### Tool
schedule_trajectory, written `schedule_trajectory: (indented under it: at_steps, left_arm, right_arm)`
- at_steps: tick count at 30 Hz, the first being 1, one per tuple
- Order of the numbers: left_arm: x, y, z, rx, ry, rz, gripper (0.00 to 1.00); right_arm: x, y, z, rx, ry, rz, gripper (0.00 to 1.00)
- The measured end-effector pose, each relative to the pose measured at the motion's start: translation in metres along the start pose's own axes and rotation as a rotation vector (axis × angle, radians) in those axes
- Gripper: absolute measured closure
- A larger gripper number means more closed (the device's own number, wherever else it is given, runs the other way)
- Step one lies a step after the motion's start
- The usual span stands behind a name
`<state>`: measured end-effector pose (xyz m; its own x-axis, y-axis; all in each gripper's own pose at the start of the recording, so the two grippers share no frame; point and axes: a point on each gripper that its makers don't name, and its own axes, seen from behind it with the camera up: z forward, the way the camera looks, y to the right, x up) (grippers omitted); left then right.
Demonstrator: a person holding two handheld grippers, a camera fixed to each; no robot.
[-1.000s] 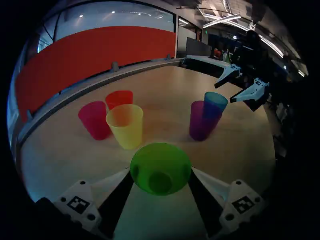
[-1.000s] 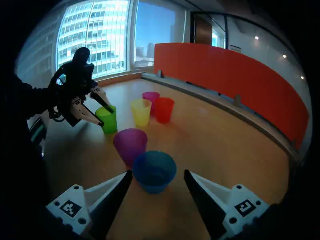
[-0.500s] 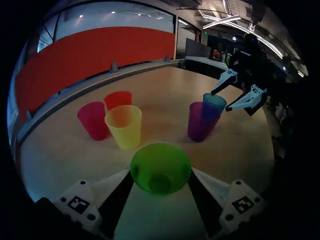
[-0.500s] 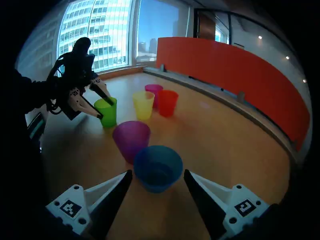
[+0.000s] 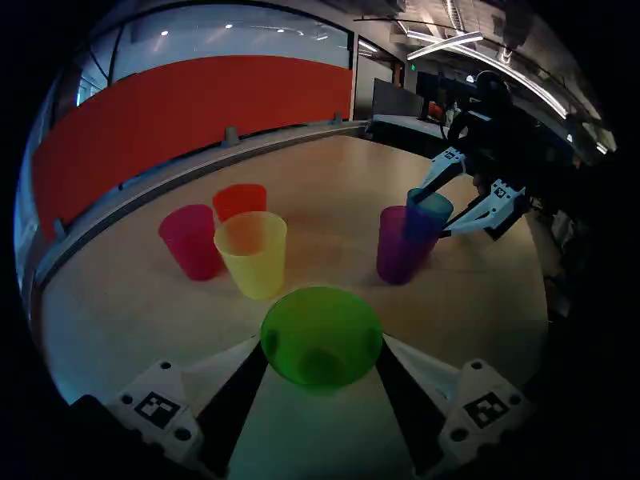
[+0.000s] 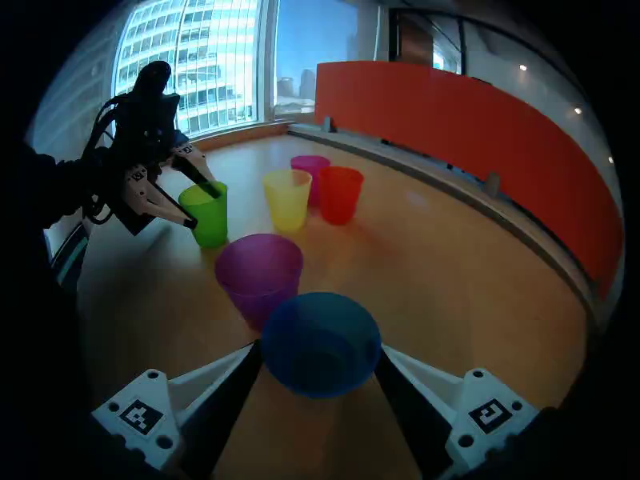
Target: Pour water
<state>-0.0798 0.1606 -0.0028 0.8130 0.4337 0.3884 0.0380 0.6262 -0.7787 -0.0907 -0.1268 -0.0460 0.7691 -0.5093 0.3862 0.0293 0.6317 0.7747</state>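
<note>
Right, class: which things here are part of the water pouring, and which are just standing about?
In use: green cup, inside the left gripper; blue cup, inside the right gripper.

Standing about: purple cup, yellow cup, red cup, pink cup, all on the table.
</note>
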Motion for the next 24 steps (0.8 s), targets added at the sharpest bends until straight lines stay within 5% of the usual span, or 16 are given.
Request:
schedule_trajectory:
  at_steps: [12,24]
  left_arm:
    - [-0.0009,0.0001,-0.0042,0.006,0.002,0.001,0.13]
    - [-0.0002,-0.0005,-0.0098,0.014,0.017,-0.011,0.13]
  right_arm:
    - [-0.0022,0.0037,0.0087,-0.014,-0.014,-0.024,0.09]
    - [0.0033,0.0052,0.0068,-0.018,0.012,0.015,0.11]
